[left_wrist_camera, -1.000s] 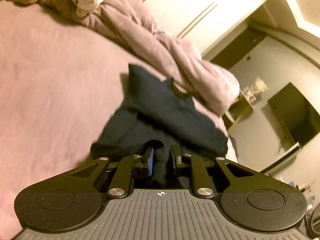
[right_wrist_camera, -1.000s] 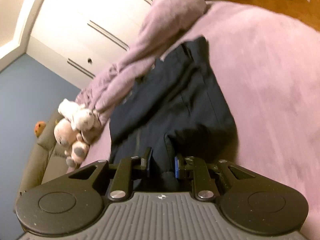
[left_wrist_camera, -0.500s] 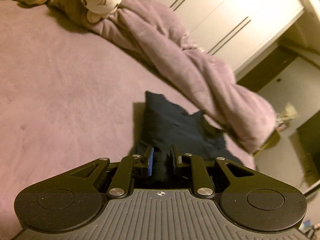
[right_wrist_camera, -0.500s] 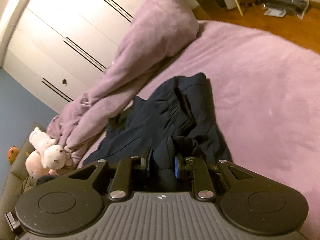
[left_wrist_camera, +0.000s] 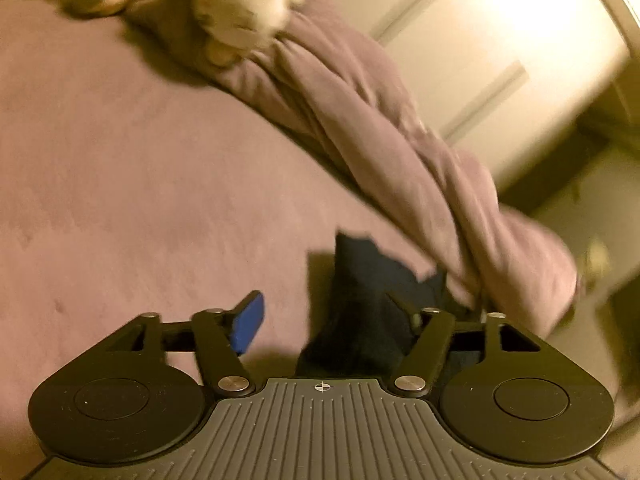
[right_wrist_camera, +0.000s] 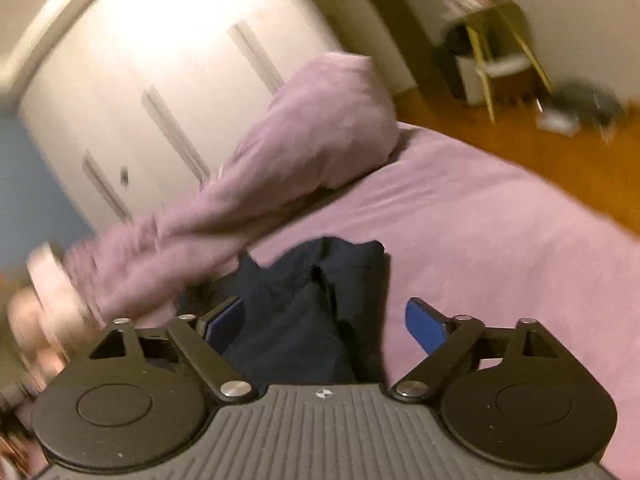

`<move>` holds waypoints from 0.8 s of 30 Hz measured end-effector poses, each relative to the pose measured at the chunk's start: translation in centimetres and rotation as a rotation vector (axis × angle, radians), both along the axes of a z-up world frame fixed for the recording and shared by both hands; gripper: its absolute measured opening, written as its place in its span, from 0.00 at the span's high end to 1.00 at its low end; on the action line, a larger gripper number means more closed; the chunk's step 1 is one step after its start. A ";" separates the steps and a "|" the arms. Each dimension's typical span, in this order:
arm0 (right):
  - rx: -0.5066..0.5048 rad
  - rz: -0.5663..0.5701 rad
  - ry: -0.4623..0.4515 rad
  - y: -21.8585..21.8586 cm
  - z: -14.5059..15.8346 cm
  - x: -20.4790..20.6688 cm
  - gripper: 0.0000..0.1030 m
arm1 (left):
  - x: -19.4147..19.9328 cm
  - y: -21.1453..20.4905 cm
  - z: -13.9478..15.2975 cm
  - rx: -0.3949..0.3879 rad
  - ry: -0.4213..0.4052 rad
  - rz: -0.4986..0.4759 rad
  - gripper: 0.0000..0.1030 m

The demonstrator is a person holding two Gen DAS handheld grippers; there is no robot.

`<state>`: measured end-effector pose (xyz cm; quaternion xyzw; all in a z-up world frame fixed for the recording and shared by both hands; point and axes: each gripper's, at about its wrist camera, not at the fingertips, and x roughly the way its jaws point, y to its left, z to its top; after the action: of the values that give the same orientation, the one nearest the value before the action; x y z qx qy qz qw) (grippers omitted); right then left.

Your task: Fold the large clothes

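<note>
Both my grippers have just opened wide: the left gripper (left_wrist_camera: 326,316) and right gripper (right_wrist_camera: 324,322) pinched the dark navy garment (right_wrist_camera: 308,300) a moment ago, and now its soft, bunched folds lie loose between my blue pads, untouched. It rests on the fuzzy mauve bedspread (left_wrist_camera: 140,184), beside a rumpled lilac blanket (left_wrist_camera: 380,140).

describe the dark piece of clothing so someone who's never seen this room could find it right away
Start at the wide pink-purple bed. A long rolled lilac blanket runs along its far side. The dark garment lies crumpled against that roll: navy, the only dark thing on the bed.
</note>
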<state>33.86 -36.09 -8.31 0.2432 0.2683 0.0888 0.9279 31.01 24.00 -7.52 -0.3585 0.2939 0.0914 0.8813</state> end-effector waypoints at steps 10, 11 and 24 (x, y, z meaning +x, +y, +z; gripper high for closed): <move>-0.260 0.143 0.055 5.8 -1.8 2.1 0.48 | 2.6 -4.7 -2.2 0.140 0.078 -0.272 0.27; -0.265 0.148 0.062 6.0 -1.9 2.3 0.54 | 2.8 -4.9 -2.3 0.155 0.089 -0.280 0.28; -0.322 0.118 -0.106 6.7 4.0 -0.8 0.94 | 0.6 -7.1 5.0 0.277 -0.059 -0.278 0.84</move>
<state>33.06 -29.38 -4.34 0.0701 0.2434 0.1115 0.9610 31.57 16.88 -2.50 -0.1921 0.2991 -0.0020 0.9347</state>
